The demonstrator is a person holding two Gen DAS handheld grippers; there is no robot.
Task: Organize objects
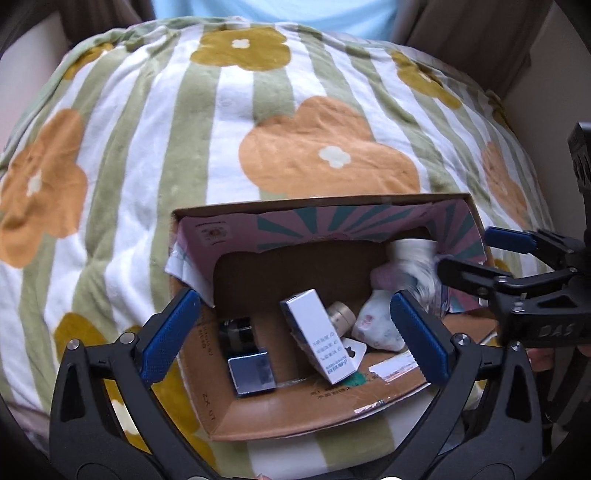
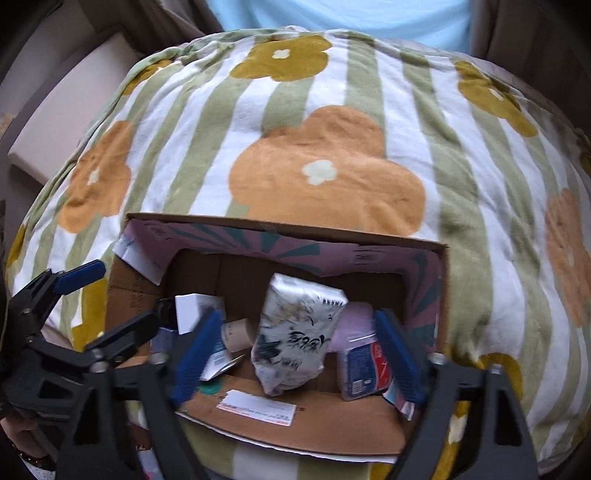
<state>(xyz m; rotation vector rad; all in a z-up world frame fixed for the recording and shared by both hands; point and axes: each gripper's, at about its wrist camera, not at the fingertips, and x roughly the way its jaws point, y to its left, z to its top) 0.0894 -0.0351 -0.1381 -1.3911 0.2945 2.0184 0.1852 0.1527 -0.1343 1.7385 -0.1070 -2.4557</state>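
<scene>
An open cardboard box [image 1: 295,413] [image 2: 314,432] lies on a flowered, striped blanket. Inside, the left wrist view shows a tall white carton [image 1: 319,339], a dark blue-grey box [image 1: 251,371], a beige jar [image 1: 341,314] and a white patterned pouch [image 1: 378,325]. The right wrist view shows a white tissue pack with black print [image 2: 295,332], a blue-and-red packet [image 2: 364,365], a pink item [image 2: 354,321] and the beige jar [image 2: 238,334]. My left gripper [image 1: 295,332] is open above the box. My right gripper [image 2: 297,354] is open, its pads either side of the tissue pack without touching it.
The blanket [image 1: 258,129] covers a rounded cushion behind the box. A person in a light blue shirt [image 2: 332,14] sits beyond it. A white shipping label [image 2: 256,406] sits on the box's near flap. A pale box [image 2: 62,122] lies far left.
</scene>
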